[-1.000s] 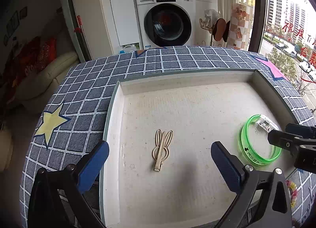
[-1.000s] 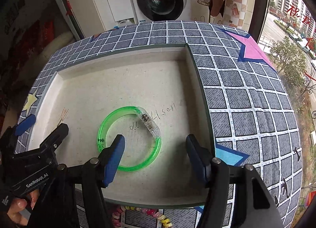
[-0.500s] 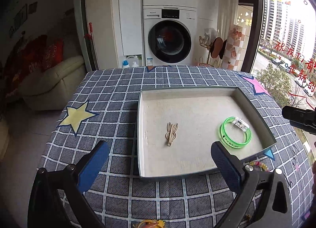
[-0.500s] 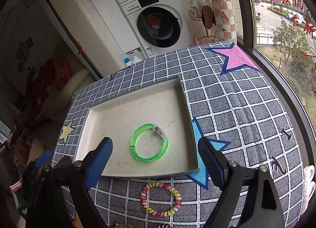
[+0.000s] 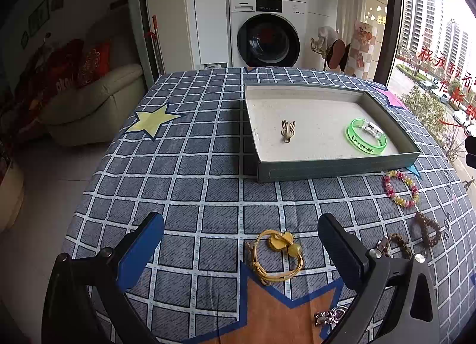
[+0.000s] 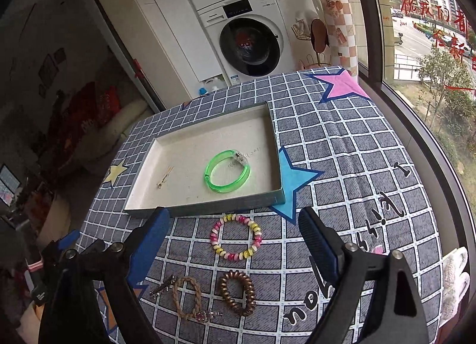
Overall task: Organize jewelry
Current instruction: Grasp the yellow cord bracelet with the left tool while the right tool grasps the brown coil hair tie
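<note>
While both hand-held grippers hang over the checked-cloth tabletop (image 5: 190, 183), the left hand-held gripper (image 5: 241, 250) gapes with nothing gripped above a yellow cord hair tie (image 5: 278, 257), and the right hand-held gripper (image 6: 233, 239), its jaws having just been opening, stands released and empty above a pink-and-yellow beaded bracelet (image 6: 236, 239). Inside the shallow grey-green cardboard tray (image 5: 336, 170) lie a translucent green bangle (image 5: 367, 136) and a wooden rabbit-eared clip (image 5: 288, 130). Brown coil ties and a silver charm near the bottom edge are partly cut off.
</note>
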The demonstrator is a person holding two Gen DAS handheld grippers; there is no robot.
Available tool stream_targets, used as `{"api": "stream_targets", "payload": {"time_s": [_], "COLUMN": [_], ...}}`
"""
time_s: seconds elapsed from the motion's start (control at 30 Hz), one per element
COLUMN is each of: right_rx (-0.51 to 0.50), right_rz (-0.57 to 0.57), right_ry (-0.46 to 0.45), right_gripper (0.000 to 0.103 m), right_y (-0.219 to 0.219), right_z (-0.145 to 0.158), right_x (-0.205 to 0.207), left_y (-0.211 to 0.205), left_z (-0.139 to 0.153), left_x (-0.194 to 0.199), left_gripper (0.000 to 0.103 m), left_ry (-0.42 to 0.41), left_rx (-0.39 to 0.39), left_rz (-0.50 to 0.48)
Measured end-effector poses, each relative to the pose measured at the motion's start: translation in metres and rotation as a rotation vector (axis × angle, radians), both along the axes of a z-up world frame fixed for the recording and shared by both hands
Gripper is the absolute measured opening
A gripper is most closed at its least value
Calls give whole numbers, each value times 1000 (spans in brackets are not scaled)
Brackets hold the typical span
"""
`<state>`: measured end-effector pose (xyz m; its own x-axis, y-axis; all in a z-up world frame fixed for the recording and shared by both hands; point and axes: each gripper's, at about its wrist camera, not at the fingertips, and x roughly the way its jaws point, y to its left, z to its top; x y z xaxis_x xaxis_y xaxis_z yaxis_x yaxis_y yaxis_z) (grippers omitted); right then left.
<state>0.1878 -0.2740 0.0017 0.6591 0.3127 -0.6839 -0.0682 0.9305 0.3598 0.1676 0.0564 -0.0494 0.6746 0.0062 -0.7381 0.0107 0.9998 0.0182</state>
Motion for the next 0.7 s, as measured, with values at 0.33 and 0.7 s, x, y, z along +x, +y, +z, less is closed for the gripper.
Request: {"api": "stream_targets", "payload": {"time_s": [0.33, 0.7], "right_rx": [-116, -213], "right_rz": [11, 5], "right_ry": [134, 210], "right_gripper": [90, 83], "right_y": [5, 15], "right_z": [-41, -68], "right_x": [-31, -34], "left_y": [0, -4], "left_z": [-24, -41], "left_x": [-11, -3], "left_gripper": [103, 103], "left_ry": [57, 95], "left_rx": [-3, -7], "left_rz": [-7, 3]}}
